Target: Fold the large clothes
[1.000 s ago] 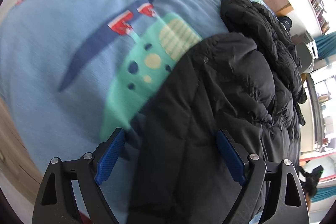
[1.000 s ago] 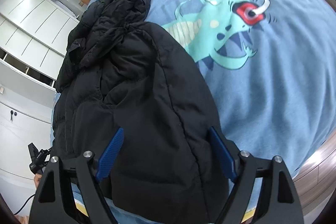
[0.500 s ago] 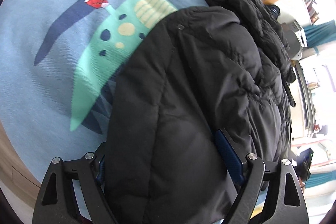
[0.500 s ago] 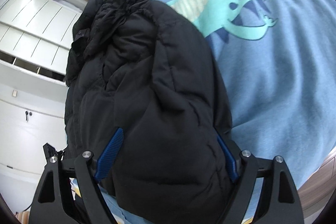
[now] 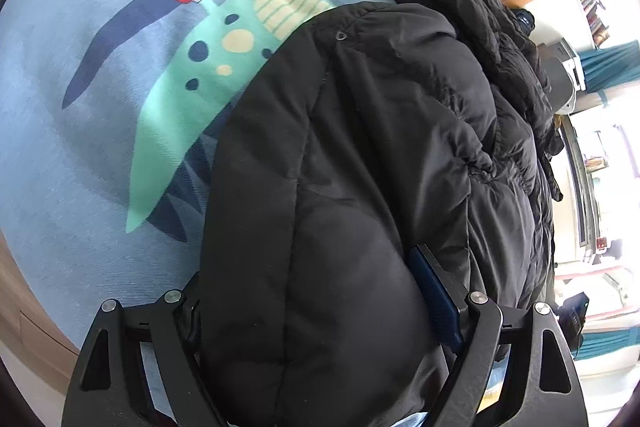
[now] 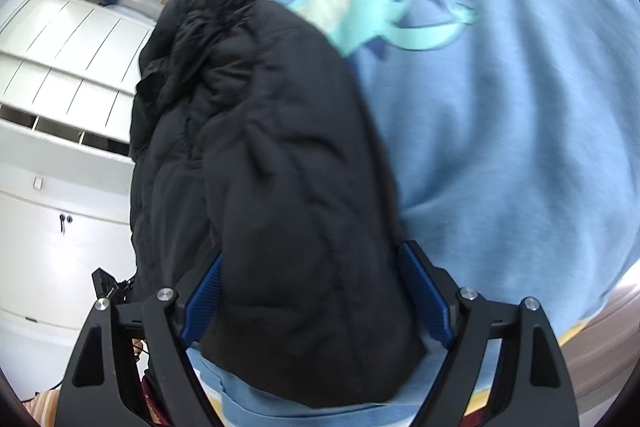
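jacket (image 5: 360,167) on bedspread (image 5: 80,167), cupboards (image 6: 60,107) behind

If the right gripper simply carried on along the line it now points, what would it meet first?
Most likely the black puffer jacket: its padded bulk already fills the space between the right gripper's open fingers and lies directly ahead. The blue dinosaur bedspread lies underneath it.

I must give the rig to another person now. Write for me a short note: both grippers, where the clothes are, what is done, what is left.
Left hand-held gripper: jaws wide, a thick end of the black jacket between them; whether the pads press on it cannot be told.
Right hand-held gripper: jaws wide, the jacket's near end between them; grip likewise unclear.
The jacket lies bunched on the blue bedspread with the dinosaur print, at its edge.
Done: both grippers are placed around the near end.
Left: probably close both, then fold the jacket over; no neat fold shows yet.
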`<state>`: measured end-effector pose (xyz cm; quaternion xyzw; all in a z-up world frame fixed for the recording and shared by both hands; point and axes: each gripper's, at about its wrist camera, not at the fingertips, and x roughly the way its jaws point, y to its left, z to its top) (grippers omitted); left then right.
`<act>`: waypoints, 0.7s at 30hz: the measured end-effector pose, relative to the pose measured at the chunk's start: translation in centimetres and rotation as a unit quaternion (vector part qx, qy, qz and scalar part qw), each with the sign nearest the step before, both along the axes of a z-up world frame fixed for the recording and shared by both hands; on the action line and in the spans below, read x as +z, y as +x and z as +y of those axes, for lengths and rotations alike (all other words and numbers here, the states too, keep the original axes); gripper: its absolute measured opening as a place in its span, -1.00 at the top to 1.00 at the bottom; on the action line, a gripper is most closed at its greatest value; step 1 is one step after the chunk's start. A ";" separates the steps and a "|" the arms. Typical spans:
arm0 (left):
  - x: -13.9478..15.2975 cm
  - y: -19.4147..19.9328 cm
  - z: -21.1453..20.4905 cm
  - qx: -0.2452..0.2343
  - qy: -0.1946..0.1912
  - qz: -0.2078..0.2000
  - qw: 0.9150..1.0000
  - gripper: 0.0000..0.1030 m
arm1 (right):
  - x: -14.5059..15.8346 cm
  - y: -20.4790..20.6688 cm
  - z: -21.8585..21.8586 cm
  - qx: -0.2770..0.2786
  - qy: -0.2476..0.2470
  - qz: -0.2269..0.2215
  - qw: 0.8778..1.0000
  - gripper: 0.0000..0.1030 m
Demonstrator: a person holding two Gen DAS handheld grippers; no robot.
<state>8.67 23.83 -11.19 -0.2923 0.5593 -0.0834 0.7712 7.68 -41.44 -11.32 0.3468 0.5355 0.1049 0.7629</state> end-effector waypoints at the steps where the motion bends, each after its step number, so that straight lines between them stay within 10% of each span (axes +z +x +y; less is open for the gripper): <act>1: -0.2 0.0 0.1 0.001 -0.001 0.002 1.000 -0.62 | -0.2 -0.1 -0.1 -0.001 0.003 0.002 1.000 -0.63; 12: -0.5 -0.5 0.2 0.008 -0.011 0.003 1.000 -0.57 | -0.6 0.1 1.9 0.024 0.035 -0.009 0.999 -0.60; 21: -0.5 -1.0 -0.1 0.011 -0.036 -0.005 0.999 -0.31 | 1.0 -0.7 2.8 0.022 0.066 -0.049 0.996 0.22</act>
